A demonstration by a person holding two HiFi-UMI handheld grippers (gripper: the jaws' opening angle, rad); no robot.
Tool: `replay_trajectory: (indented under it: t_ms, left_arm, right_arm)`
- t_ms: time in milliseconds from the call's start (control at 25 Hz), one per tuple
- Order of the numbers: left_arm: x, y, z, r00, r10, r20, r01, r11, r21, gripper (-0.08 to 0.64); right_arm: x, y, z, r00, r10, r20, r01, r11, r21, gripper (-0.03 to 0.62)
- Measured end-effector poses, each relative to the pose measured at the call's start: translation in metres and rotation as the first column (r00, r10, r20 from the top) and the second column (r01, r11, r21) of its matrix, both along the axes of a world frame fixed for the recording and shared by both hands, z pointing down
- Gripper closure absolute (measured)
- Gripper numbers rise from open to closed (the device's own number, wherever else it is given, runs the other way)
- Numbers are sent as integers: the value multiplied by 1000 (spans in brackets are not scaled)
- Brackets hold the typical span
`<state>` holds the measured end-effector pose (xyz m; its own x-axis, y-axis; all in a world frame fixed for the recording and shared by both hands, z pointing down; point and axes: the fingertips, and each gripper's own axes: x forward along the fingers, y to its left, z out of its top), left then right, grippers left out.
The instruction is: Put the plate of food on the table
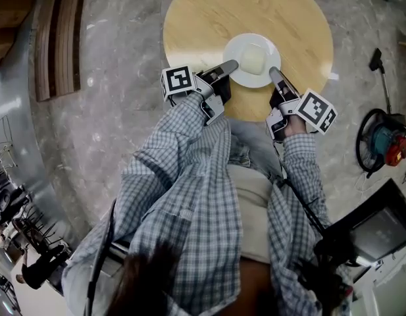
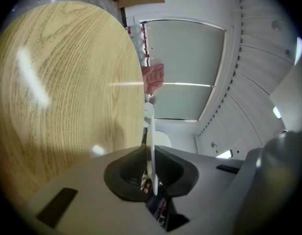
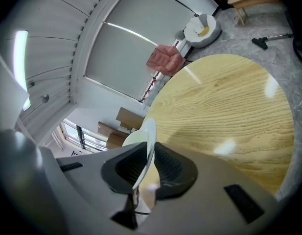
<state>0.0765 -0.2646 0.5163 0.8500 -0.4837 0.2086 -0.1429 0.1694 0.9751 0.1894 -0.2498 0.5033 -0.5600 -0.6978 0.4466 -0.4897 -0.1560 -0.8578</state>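
A white plate (image 1: 237, 52) carrying a pale block of food (image 1: 253, 59) hangs over the near part of the round wooden table (image 1: 196, 12). My left gripper (image 1: 234, 64) is shut on the plate's left rim, and my right gripper (image 1: 274, 73) is shut on its right rim. In the left gripper view the plate's rim (image 2: 153, 146) shows edge-on, pinched between the dark pads (image 2: 125, 173). The right gripper view shows the rim (image 3: 147, 141) clamped the same way, with the tabletop (image 3: 229, 111) beyond it.
The table stands on a grey marbled floor (image 1: 117, 110). A vacuum cleaner (image 1: 385, 143) with its hose lies at the right. Wooden slats (image 1: 58, 31) lie at the upper left. A dark screen (image 1: 377, 232) sits at the lower right.
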Motion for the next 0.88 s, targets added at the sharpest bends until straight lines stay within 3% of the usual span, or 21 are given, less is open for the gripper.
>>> replay_trajectory:
  t_ms: [520, 880]
  left_arm:
    - [10, -9, 51, 998, 0, 64, 6, 995, -98, 525]
    - [13, -10, 71, 992, 9, 128, 5, 994, -108, 527]
  right_arm:
    - [10, -11, 55, 1000, -17, -21, 15, 996, -87, 538]
    - [13, -11, 78, 1000, -13, -24, 10, 994, -109, 538]
